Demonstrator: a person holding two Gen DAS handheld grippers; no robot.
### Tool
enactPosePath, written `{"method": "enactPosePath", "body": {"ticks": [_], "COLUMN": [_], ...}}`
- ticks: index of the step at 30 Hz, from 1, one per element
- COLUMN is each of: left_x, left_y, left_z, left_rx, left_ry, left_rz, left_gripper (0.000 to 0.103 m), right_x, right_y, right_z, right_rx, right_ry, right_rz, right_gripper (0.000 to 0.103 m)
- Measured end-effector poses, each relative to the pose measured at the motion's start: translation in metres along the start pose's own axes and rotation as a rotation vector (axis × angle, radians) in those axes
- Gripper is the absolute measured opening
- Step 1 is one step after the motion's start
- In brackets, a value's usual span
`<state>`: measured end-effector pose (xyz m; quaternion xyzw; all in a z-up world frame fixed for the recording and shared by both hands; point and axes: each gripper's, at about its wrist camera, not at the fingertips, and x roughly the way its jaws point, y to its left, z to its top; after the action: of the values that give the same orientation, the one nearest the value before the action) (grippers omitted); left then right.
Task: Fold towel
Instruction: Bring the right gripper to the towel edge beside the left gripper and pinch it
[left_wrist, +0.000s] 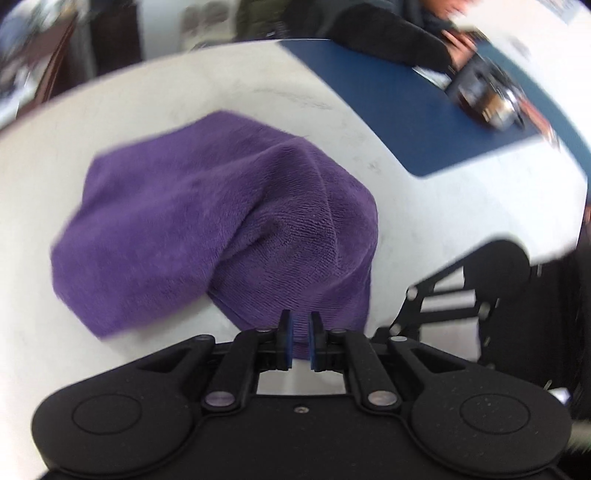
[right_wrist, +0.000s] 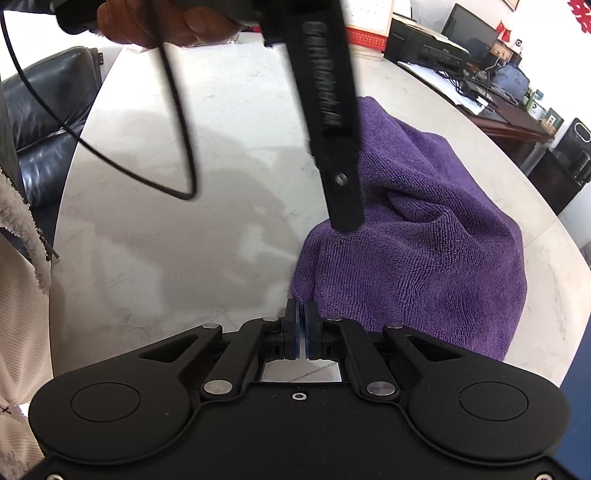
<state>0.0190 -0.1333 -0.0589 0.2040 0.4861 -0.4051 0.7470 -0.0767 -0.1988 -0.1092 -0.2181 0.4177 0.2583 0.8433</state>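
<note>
The big white table (right_wrist: 221, 110) is the place for everything here, and it has a rounded edge. A blue mat (left_wrist: 388, 110) lies flat on the table at its far side in the left wrist view. The purple towel (left_wrist: 221, 221) sits on the table in a soft, bunched heap, not flat, with deep creases running through it. Beside the table, on the left in the right wrist view, stands a black leather chair (right_wrist: 48, 110). Past the far edge of the table in that view are desks with a dark screen (right_wrist: 469, 33) and a black printer (right_wrist: 424, 48). A person's sleeve (left_wrist: 388, 33) shows past the table's far edge in the left wrist view, very blurred. The left gripper (right_wrist: 345, 221) reaches down over the table from a hand (right_wrist: 147, 22) at the top, and its tip pinches a raised fold of the towel; in its own view the blue pads (left_wrist: 287, 332) stand close together with purple cloth between them. A thin black cable (right_wrist: 177, 147) hangs in a loop above the table next to it. The right gripper (right_wrist: 303, 328) is squeezed together on the towel's near corner, at the table edge closest to it.
</note>
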Motion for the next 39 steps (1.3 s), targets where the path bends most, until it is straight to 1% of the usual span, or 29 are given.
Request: {"method": "enactPosePath", "body": {"ticks": [1,3,4,6,10,11,14,18,19,21,23,26,29,30,32,35,39], "left_x": [0.001,0.006,0.008,0.012,0.025,0.028,0.038,0.043,0.043,0.047,0.052,0.058,0.055,0.054,0.055,0.062,0.067], "left_y": [-0.002,-0.010,-0.014,-0.016,-0.016,-0.014,-0.009,-0.005,-0.005,-0.007,-0.009,-0.007,-0.004,-0.004,-0.004,-0.003,0.002], "left_z": [-0.001,-0.004,-0.004,-0.005,-0.006,-0.006,-0.002,0.002,0.002,-0.001,-0.005,-0.001,0.002,0.003,0.002,0.000,0.001], "left_rx": [0.052,0.196,0.255,0.338,0.448,0.490,0.572,0.670,0.683,0.741,0.788,0.773,0.763,0.767,0.776,0.793,0.799], "left_ry": [-0.004,-0.012,-0.014,-0.024,0.000,0.006,0.045,0.091,0.098,0.120,0.113,0.097,0.081,0.080,0.081,0.087,0.090], "left_rz": [0.002,-0.010,-0.025,-0.073,-0.169,-0.191,-0.225,-0.305,-0.318,-0.337,-0.311,-0.299,-0.317,-0.323,-0.320,-0.310,-0.317], "left_gripper": [0.006,0.006,0.006,0.006,0.006,0.006,0.007,0.009,0.011,0.011,0.011,0.011,0.012,0.012,0.017,0.017,0.017], "right_x": [0.000,-0.002,-0.003,-0.005,-0.003,-0.002,-0.003,0.000,0.002,0.003,0.003,0.005,0.005,0.006,0.007,0.005,0.003], "right_y": [0.000,-0.003,-0.008,-0.011,-0.016,-0.016,-0.016,-0.019,-0.021,-0.022,-0.023,-0.024,-0.024,-0.024,-0.025,-0.024,-0.024], "right_z": [0.000,-0.001,-0.001,-0.002,0.001,0.002,0.000,0.004,0.005,0.006,0.006,0.007,0.007,0.008,0.008,0.007,0.006], "right_rx": [-0.002,-0.003,-0.002,-0.002,0.001,0.002,0.007,0.018,0.021,0.026,0.033,0.041,0.045,0.046,0.050,0.052,0.058], "right_ry": [0.002,0.008,0.011,0.016,0.024,0.026,0.030,0.035,0.037,0.041,0.044,0.047,0.049,0.050,0.052,0.051,0.050], "right_rz": [0.001,0.006,0.008,0.009,0.011,0.011,0.014,0.015,0.014,0.011,0.011,0.010,0.007,0.006,0.005,0.004,0.005], "right_gripper": [0.002,0.002,0.002,0.002,0.002,0.002,0.002,0.002,0.002,0.002,0.002,0.002,0.002,0.002,0.002,0.002,0.002]}}
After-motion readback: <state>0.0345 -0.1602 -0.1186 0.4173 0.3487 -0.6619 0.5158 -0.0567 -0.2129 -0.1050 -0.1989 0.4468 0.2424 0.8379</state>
